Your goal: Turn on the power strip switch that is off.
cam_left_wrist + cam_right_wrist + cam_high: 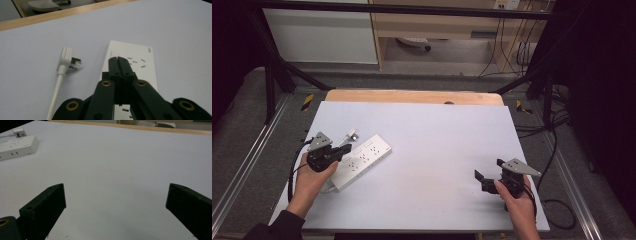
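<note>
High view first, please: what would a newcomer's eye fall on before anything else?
The white power strip lying slantwise at the left of the pale table, with its white plug loose beside it. The left gripper sits shut over the strip, while the right gripper rests open on bare table at the right.

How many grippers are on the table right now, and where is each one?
2. The left gripper is at the table's left side, shut, over the white power strip. The right gripper is at the right side, open above the bare white table.
</note>
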`<state>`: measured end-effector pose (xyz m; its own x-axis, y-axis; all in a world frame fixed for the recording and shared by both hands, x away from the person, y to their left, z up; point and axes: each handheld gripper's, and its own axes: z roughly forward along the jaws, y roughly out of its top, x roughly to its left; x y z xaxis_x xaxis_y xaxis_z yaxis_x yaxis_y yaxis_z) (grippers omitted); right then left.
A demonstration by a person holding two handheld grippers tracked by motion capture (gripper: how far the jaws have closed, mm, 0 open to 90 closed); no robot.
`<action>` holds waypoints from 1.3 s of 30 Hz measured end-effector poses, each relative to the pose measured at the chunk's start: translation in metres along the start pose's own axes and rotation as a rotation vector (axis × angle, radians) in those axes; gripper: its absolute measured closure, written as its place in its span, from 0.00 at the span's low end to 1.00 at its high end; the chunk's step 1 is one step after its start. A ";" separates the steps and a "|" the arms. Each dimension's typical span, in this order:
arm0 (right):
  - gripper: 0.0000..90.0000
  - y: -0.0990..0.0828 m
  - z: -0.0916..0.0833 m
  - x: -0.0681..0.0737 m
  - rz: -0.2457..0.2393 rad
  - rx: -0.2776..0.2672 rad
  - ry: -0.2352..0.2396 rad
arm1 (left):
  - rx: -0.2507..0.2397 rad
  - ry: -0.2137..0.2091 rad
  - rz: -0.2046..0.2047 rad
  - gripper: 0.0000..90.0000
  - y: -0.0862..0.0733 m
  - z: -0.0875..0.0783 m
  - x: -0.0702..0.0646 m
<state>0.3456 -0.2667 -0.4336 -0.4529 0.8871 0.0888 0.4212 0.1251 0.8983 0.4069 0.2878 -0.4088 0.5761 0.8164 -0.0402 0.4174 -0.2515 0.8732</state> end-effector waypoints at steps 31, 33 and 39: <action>0.04 0.000 0.000 0.000 0.001 0.002 0.000 | -0.122 0.006 0.013 0.96 0.012 -0.003 -0.001; 0.04 0.000 0.000 0.000 -0.001 0.002 0.000 | -0.127 0.003 0.014 0.93 0.011 -0.003 -0.001; 0.04 0.000 0.000 0.000 0.002 0.002 0.000 | -0.149 0.001 0.009 0.86 0.012 -0.004 -0.003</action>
<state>0.3457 -0.2670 -0.4341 -0.4519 0.8875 0.0908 0.4239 0.1241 0.8972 0.4076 0.2848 -0.3957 0.5786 0.8150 -0.0322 0.3038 -0.1787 0.9358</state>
